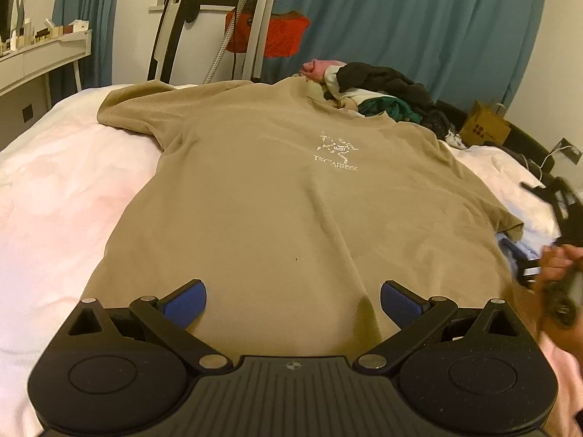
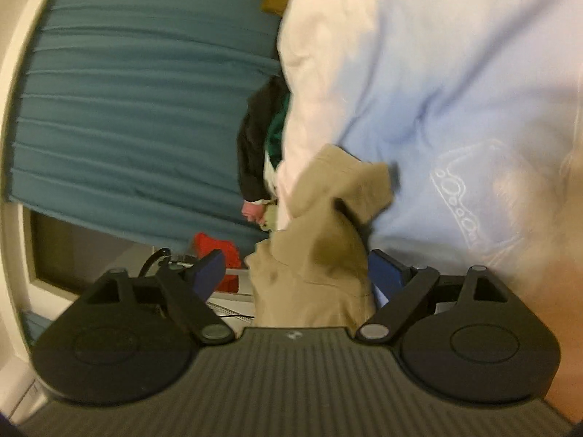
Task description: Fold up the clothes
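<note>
A tan T-shirt (image 1: 277,196) with a white chest logo lies spread flat on the bed, collar at the far end. My left gripper (image 1: 293,304) is open and hovers over the shirt's near hem, its blue pads apart and empty. My right gripper (image 2: 302,273) is open, rolled on its side, with the shirt's right sleeve (image 2: 320,240) lying bunched between its spread blue pads. In the left wrist view the right gripper (image 1: 561,284) shows blurred at the shirt's right edge, held by a hand.
The bed has a white and pale pink cover (image 1: 62,189). A heap of dark, green and pink clothes (image 1: 379,91) lies past the collar. Teal curtains (image 1: 419,18), a red garment on a stand (image 1: 280,36), a white shelf (image 1: 40,54) and a cardboard box (image 1: 484,123) surround the bed.
</note>
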The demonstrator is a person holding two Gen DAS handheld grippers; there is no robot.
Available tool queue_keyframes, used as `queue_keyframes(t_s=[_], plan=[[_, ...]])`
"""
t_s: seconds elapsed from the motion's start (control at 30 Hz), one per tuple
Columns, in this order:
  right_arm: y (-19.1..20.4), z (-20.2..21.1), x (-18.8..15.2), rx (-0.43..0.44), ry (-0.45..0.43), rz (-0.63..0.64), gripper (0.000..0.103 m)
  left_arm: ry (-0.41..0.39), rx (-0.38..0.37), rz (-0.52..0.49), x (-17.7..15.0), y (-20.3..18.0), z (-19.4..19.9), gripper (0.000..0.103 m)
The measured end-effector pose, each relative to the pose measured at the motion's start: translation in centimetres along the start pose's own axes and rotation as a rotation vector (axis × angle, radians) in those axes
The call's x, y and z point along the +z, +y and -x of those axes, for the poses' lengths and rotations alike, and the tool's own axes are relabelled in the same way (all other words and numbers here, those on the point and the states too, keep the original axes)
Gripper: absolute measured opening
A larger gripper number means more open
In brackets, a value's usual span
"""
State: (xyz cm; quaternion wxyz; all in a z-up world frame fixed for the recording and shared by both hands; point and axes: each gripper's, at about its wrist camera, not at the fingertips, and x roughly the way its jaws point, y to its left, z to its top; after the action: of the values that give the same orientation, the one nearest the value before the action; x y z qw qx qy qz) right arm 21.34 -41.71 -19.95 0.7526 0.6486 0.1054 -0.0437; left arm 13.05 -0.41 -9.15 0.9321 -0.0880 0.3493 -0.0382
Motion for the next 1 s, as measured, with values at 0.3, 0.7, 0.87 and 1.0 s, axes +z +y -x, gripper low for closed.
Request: queue_keyframes(t_s=[0.3,0.7,0.87,1.0], plan=[[-0.6,-7.2,2.9,0.142,0.055,-0.028,0.088,-0.014,-0.014,-0.002,0.6,-0.3,-1.1,0.103],[3.4,-12.2,5.2,-0.022,0.070,0.177,0.008,-0.022,-0.009,-0.031,1.9,-0.5,-3.0,0.103],[8.1,-9.8,6.3,-0.066,-0.061,0.394,0.004,-0.006,0.033,-0.140,2.2,-0.4,-2.8,0.103],[14.7,-8.9,3.0,-0.087,-0.103,0.646,0.004,-0.070,0.077,-0.151,3.3,0.9,-1.1,0.103]])
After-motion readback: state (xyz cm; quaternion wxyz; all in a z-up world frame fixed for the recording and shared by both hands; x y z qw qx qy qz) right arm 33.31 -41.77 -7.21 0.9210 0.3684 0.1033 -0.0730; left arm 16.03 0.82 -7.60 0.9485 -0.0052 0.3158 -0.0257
